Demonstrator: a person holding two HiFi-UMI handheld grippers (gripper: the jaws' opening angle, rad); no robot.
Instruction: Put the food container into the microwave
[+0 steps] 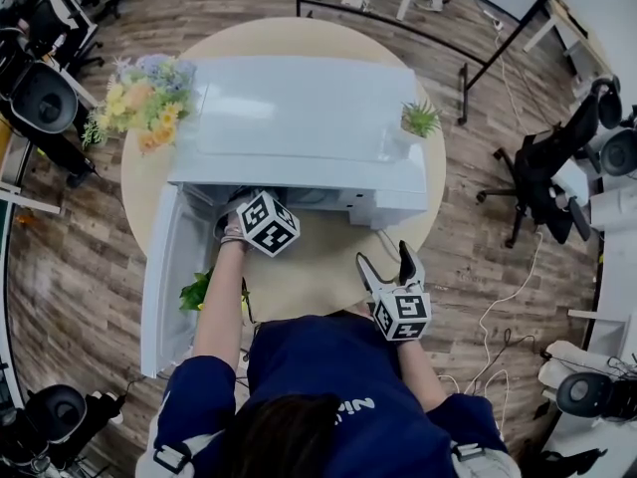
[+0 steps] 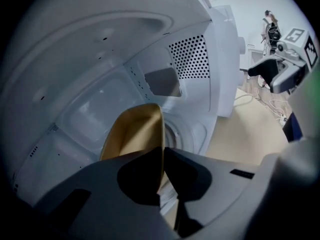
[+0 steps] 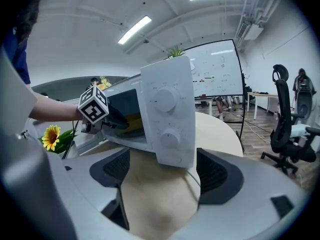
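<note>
Left claw [image 2: 162, 154] pinches the container [image 2: 132, 134] by its rim, deep inside the microwave [image 1: 299, 118] for set-down, while right claw [image 3: 165, 169], wide and empty, hangs clear at five o'clock.

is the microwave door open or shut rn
Open. The door stands swung out left of the microwave in the head view, and the left gripper holds the food container inside the white cavity.

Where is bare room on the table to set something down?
The bare beige tabletop in front of the white microwave, between its open door and the right claw. Crowded: the yellow sunflower by the door, the flower bouquet at the back left.
</note>
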